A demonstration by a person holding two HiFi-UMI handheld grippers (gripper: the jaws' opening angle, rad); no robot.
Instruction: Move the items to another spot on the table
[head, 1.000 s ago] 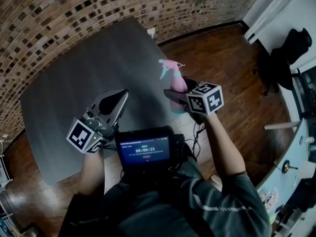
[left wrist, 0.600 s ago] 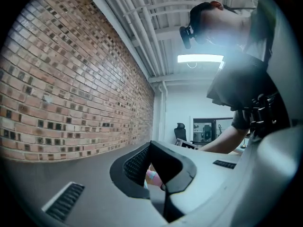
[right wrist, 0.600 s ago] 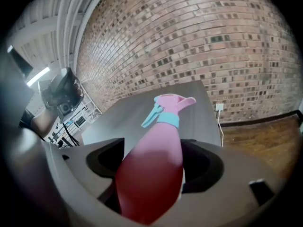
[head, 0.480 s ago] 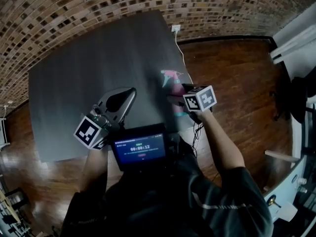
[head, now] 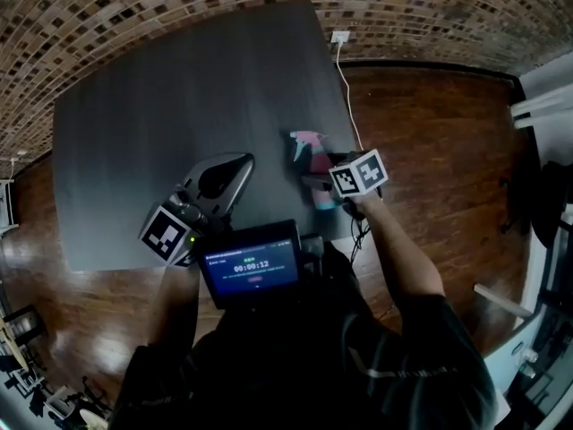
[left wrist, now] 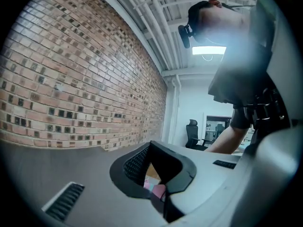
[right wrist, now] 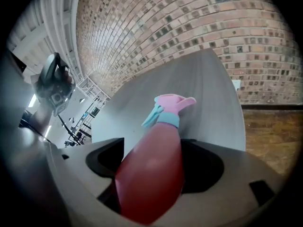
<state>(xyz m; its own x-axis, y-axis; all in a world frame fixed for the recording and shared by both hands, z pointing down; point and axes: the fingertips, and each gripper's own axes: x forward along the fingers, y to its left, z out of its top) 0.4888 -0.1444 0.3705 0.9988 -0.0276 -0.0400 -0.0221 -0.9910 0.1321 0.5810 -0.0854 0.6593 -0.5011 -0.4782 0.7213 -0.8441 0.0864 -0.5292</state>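
A pink spray bottle [head: 312,161] with a teal collar and a pink trigger head sits at the right edge of the dark grey table [head: 161,106]. My right gripper [head: 315,184] is shut on the bottle's lower body. In the right gripper view the bottle [right wrist: 152,167] fills the space between the jaws and its head points away over the table [right wrist: 199,84]. My left gripper [head: 235,170] hovers over the table's near middle, shut, with nothing held. In the left gripper view its jaws [left wrist: 158,186] meet at the tips, and a bit of the pink bottle [left wrist: 156,190] shows through the gap behind the tips.
A small screen [head: 251,265] is mounted at the person's chest. A white cable [head: 347,79] runs from a wall socket [head: 340,36] along the table's right side. A wooden floor [head: 430,124] surrounds the table, with a brick wall [head: 179,7] behind it.
The head view has swung, so the table now sits more squarely in frame. My right gripper has stayed round the bottle at the table's right edge. My left gripper has barely moved.
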